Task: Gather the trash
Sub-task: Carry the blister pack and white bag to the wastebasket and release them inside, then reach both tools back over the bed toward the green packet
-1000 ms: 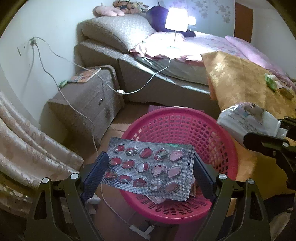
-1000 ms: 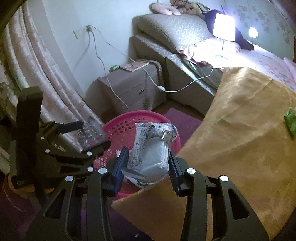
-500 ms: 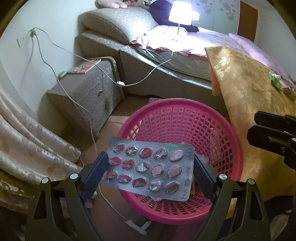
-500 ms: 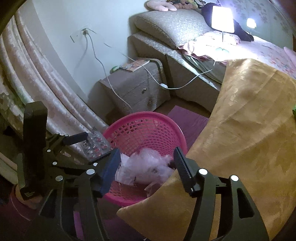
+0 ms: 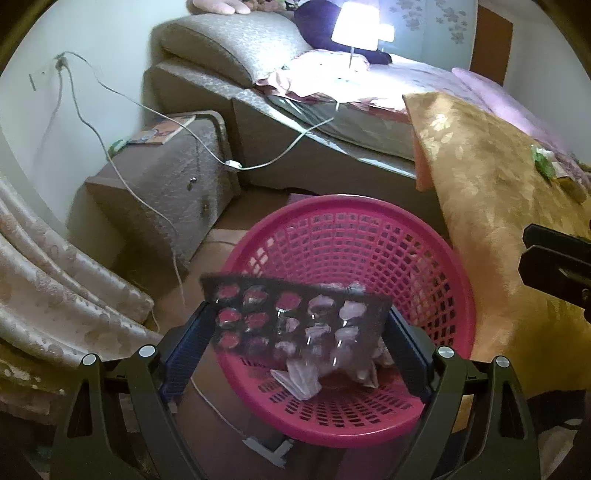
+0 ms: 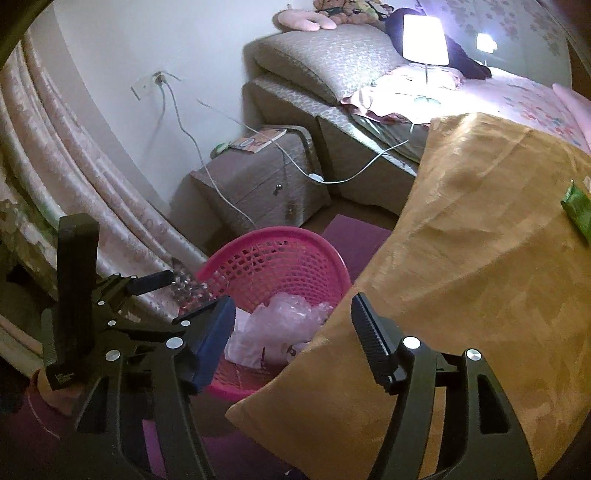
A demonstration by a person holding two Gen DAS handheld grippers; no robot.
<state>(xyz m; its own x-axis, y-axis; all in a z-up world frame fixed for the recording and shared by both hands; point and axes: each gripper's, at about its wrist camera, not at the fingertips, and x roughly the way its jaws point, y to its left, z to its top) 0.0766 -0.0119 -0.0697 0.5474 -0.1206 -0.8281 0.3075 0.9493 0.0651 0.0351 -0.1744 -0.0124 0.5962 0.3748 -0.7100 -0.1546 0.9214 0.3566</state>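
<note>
A pink mesh basket (image 5: 436, 266) stands on the floor beside the bed. My left gripper (image 5: 299, 332) hangs over its near rim, jaws spread wide. An empty pill blister pack (image 5: 295, 314) tilts, blurred, between the fingers; I cannot tell whether they still touch it. A crumpled plastic bag (image 6: 280, 325) lies in the basket (image 6: 273, 258). My right gripper (image 6: 291, 336) is open and empty above the basket's right side, at the edge of the gold bedspread (image 6: 480, 258). A green wrapper (image 6: 576, 210) lies on the bedspread; it also shows in the left wrist view (image 5: 543, 162).
A grey nightstand (image 5: 162, 184) with a book stands left of the basket, white cables (image 5: 147, 206) trailing down to the floor. Curtains (image 5: 55, 288) hang at the left. A lit lamp (image 5: 354, 22) stands on the bed.
My right gripper opened and dropped the plastic bag into the basket, then drew back. My left gripper's jaws have widened and the blister pack is tipping, blurred.
</note>
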